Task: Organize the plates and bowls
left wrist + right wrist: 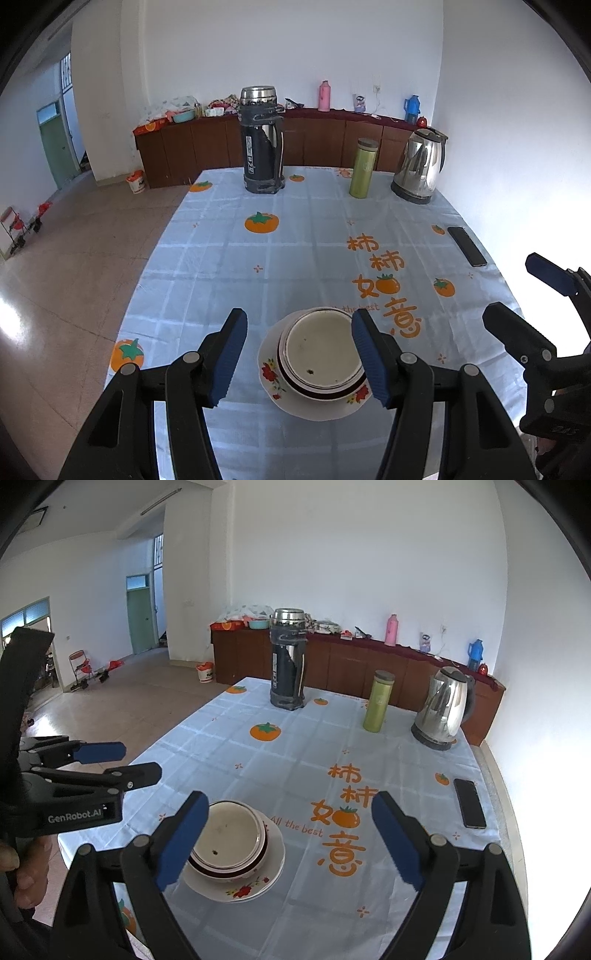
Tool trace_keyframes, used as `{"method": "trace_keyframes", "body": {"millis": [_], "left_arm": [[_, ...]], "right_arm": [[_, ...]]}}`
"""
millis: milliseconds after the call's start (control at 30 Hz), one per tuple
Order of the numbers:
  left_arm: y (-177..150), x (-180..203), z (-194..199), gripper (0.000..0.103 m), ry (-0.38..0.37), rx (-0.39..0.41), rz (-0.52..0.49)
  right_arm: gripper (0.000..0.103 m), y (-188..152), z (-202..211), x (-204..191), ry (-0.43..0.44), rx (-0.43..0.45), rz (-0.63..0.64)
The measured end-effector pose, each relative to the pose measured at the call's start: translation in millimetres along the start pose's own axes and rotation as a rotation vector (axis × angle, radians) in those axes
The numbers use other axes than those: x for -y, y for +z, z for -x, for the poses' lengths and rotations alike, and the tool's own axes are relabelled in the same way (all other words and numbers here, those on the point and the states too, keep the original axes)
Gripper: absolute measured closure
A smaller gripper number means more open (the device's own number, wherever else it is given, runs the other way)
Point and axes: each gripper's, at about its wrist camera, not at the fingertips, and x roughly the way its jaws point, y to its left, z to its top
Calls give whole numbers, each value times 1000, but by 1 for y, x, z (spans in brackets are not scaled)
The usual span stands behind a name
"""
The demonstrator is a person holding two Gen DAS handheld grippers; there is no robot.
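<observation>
A white plate point(273, 354) with red flowers lies near the table's front edge. Stacked bowls point(320, 350) sit on it, the top one white with dark specks inside. My left gripper point(299, 354) is open above and in front of the stack, empty, its blue pads on either side of it. In the right wrist view the plate point(273, 864) and bowls point(227, 840) lie at lower left. My right gripper point(291, 840) is open and empty, to the right of the stack. It also shows in the left wrist view point(524, 299). The left gripper shows in the right wrist view point(127, 760).
On the persimmon-print tablecloth point(295, 236) stand a dark thermos point(262, 142), a green bottle point(364, 168) and a steel kettle point(421, 170) at the back. A black phone point(467, 245) lies at the right edge. A brown cabinet point(221, 147) stands behind.
</observation>
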Motion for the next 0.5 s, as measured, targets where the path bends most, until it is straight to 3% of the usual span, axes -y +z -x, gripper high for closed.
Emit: {"method": "trace_keyframes", "body": {"millis": [500], "left_arm": [[2,4,-5,42,4,-13,-11]], "right_arm": [[12,1,2,-1,2,6,-2]]}}
